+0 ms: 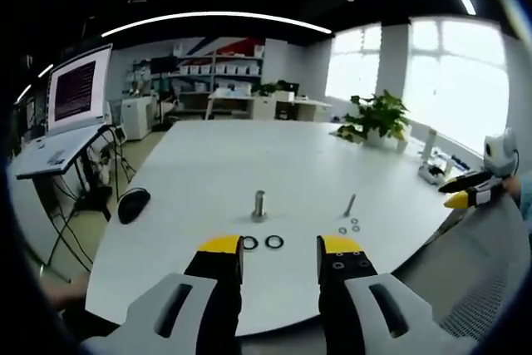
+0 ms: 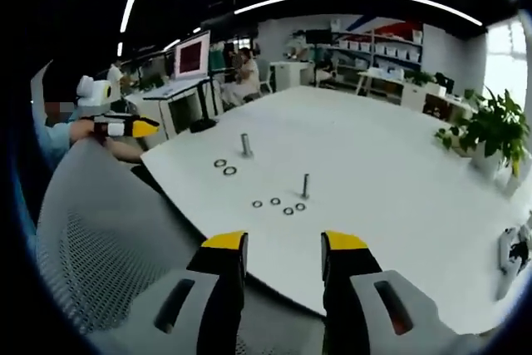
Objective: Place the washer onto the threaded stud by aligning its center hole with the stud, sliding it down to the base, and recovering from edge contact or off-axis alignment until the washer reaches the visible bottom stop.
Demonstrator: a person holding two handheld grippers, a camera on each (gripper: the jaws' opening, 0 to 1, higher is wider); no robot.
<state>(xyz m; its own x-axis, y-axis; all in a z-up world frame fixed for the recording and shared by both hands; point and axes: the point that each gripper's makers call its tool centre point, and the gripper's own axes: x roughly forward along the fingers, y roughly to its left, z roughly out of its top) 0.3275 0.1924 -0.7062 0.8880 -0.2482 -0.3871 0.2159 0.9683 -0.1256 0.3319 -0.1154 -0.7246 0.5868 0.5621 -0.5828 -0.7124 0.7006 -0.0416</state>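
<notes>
Two studs stand upright on the white table (image 1: 208, 164): a thick one (image 1: 259, 204) (image 2: 246, 145) and a thin threaded one (image 1: 350, 204) (image 2: 305, 185). Two larger washers (image 1: 274, 242) (image 2: 230, 170) lie flat by the thick stud. Several small washers (image 1: 355, 224) (image 2: 288, 210) lie by the thin stud. My left gripper (image 1: 280, 247) is open and empty, hovering at the table's near edge just short of the larger washers. Over the chair back, short of the table, my right gripper (image 2: 284, 243) stands open and empty. Each gripper also shows at the other view's edge (image 1: 465, 193) (image 2: 125, 127).
A black mouse (image 1: 133, 204) lies at the table's left edge. A potted plant (image 1: 378, 115) (image 2: 495, 130) stands at the far side. A grey mesh chair back (image 2: 100, 230) sits between my right gripper and the table. A desk with a monitor (image 1: 79, 85) stands beyond.
</notes>
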